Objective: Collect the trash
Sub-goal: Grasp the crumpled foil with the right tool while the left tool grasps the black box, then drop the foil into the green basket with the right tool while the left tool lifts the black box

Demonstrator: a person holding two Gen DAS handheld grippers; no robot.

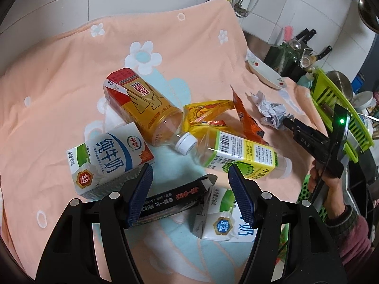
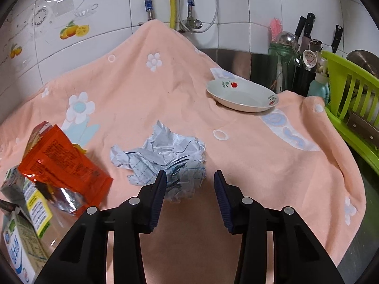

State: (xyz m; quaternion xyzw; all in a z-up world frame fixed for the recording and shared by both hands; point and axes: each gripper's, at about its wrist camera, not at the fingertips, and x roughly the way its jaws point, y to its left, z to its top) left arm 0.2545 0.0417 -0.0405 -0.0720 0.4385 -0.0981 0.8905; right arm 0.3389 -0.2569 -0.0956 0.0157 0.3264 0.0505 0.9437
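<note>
Trash lies on a peach flowered towel (image 1: 59, 90). My left gripper (image 1: 189, 172) is open above a black box (image 1: 175, 198), between a milk carton (image 1: 109, 158) on the left and a green-labelled bottle (image 1: 244, 156) on the right. A yellow tea bottle (image 1: 144, 106), a yellow wrapper (image 1: 203, 113) and an orange wrapper (image 1: 246, 118) lie beyond. My right gripper (image 2: 189, 177) is open just in front of a crumpled paper ball (image 2: 165, 153), which also shows in the left wrist view (image 1: 270, 111). The orange wrapper (image 2: 64, 163) lies to its left.
A white dish with a red flower (image 2: 241, 94) sits on the towel at the back right. A green dish rack (image 2: 350, 99), a jar of utensils (image 2: 284, 66) and knives stand on the right. Pipes run down the tiled wall (image 2: 236, 11). A second milk carton (image 1: 225, 215) lies near my left gripper.
</note>
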